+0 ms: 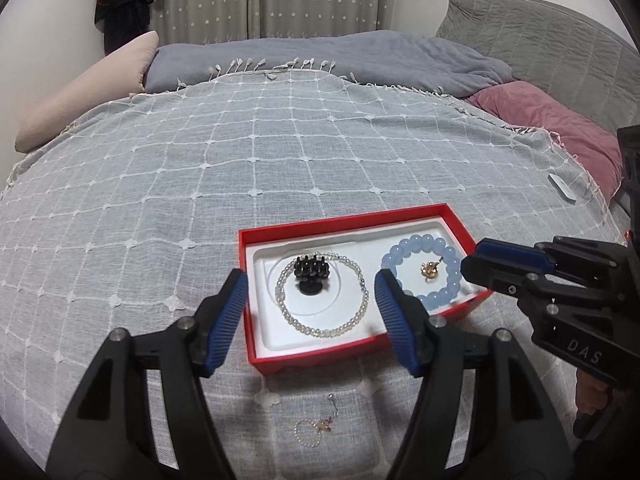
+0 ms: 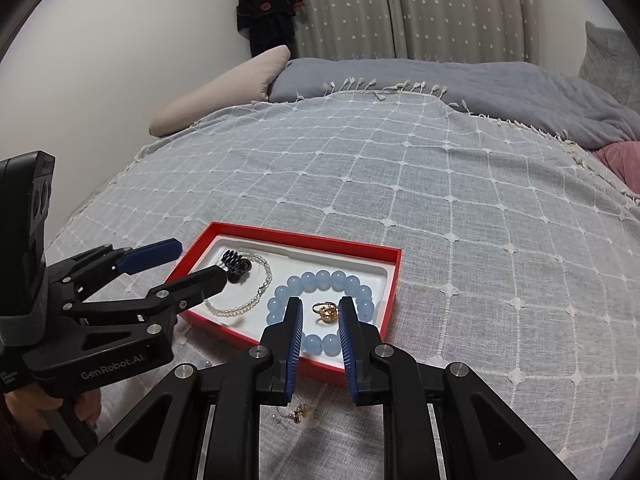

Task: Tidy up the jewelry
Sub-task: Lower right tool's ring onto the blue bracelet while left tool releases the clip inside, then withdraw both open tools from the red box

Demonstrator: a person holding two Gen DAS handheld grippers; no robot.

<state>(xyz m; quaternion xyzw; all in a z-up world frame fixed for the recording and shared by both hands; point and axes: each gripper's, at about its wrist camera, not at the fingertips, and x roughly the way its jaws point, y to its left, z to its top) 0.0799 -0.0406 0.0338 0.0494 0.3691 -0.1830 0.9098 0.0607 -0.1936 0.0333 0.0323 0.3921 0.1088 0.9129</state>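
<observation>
A red box (image 1: pixel 320 227) with a white liner lies on the bed. In it are a black hair claw (image 1: pixel 311 274), a clear bead necklace (image 1: pixel 324 328), a blue bead bracelet (image 1: pixel 436 300) and a gold ring (image 1: pixel 430 270) inside the bracelet. A small pearl chain with a charm (image 1: pixel 318 426) lies on the cover in front of the box. My left gripper (image 1: pixel 310 312) is open and empty over the box's left half. My right gripper (image 2: pixel 319 332) is open and empty, its fingers either side of the ring (image 2: pixel 326 312), above the bracelet (image 2: pixel 320 280).
The bed is covered by a grey checked throw (image 1: pixel 240 160). A beige pillow (image 1: pixel 88 88), a grey duvet (image 1: pixel 320 56) and a pink pillow (image 1: pixel 560 120) lie at the back. A small white object (image 1: pixel 562 188) sits at the right edge.
</observation>
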